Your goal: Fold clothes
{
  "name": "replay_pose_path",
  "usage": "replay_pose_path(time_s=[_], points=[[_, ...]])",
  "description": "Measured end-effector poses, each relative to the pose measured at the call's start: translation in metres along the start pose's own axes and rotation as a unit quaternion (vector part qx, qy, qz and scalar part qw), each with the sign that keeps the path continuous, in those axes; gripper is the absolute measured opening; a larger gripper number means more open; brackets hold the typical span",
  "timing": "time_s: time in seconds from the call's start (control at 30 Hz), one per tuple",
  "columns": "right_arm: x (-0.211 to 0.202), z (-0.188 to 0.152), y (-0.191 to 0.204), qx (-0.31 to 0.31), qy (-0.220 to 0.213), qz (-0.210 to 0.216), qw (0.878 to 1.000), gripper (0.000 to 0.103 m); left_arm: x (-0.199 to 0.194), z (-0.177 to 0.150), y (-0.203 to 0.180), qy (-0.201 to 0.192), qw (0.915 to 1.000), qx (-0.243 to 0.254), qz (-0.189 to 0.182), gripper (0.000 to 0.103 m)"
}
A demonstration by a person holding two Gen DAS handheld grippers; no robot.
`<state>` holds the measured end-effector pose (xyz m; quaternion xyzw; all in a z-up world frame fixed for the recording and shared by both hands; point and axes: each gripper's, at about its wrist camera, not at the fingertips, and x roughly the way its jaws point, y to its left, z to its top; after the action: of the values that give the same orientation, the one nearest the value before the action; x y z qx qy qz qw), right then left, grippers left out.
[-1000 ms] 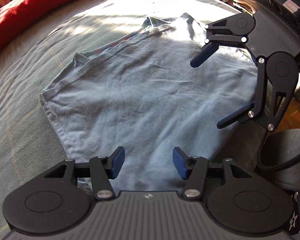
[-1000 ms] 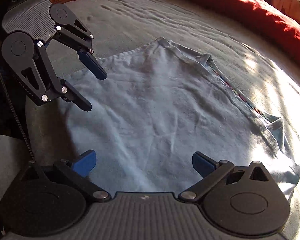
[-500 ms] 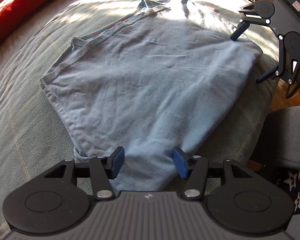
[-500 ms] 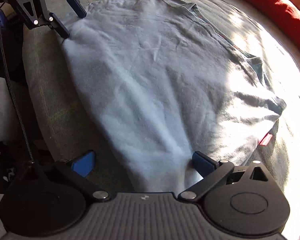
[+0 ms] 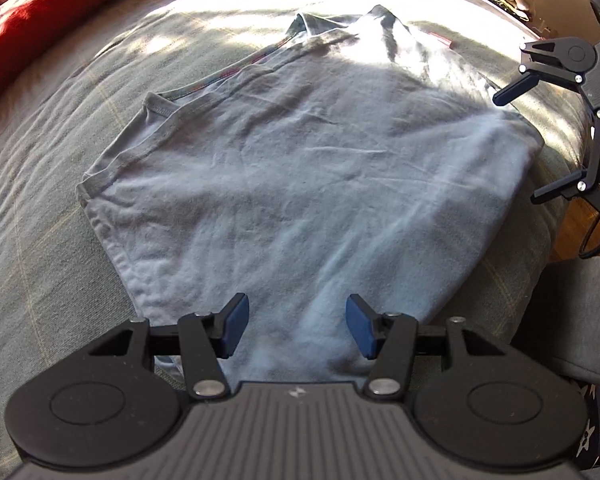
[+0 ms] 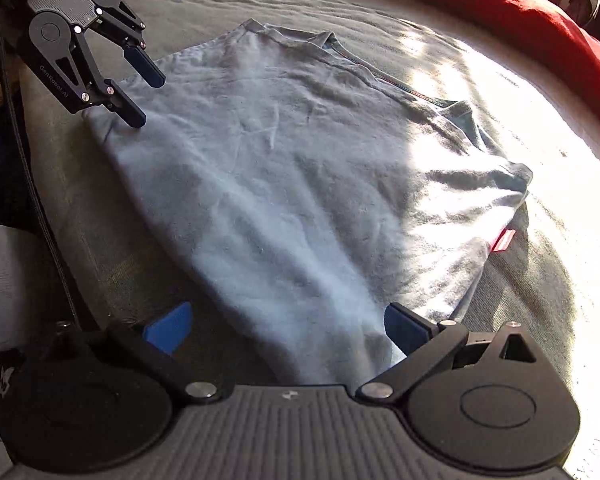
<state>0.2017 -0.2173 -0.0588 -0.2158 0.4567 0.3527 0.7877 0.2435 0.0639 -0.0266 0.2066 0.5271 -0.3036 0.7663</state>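
now both grippers sit back at the near corners of the shirt, jaws apart, holding nothing.
left gripper [image 5: 293,328] and right gripper [image 6: 287,330] are each spread over a near corner; a second ago they hovered over the middle. shirt [image 5: 300,184] lies flat on the bed [image 5: 40,260], collar far; folded or not, can't say.

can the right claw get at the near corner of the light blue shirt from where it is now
Probably yes. The right claw is open, and the near corner of the light blue shirt lies between its fingers on the bed cover. Nothing sits on it, and the left claw is off at the other corner.
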Motion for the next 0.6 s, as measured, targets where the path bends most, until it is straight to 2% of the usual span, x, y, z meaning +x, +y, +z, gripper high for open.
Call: replay_pose_path(time_s=[0.17, 0.33, 0.43, 0.6], points=[[0.004, 0.011, -0.009, -0.005, -0.023, -0.051, 0.998, 0.103, 0.008, 0.017, -0.008, -0.014, 0.9998, 0.014, -0.007, 0.055], [0.019, -0.009, -0.015, -0.005, 0.02, -0.048, 0.999, 0.103, 0.016, 0.011, -0.009, 0.005, 0.9999, 0.011, -0.007, 0.055], [0.009, -0.016, -0.016, 0.007, 0.026, -0.051, 0.998, 0.103, 0.014, 0.001, -0.006, 0.021, 0.9998, 0.0, -0.005, 0.055], [-0.004, -0.003, -0.011, -0.008, -0.009, -0.08, 0.997, 0.103, 0.009, 0.013, -0.01, 0.0, 1.0, 0.003, -0.01, 0.055]])
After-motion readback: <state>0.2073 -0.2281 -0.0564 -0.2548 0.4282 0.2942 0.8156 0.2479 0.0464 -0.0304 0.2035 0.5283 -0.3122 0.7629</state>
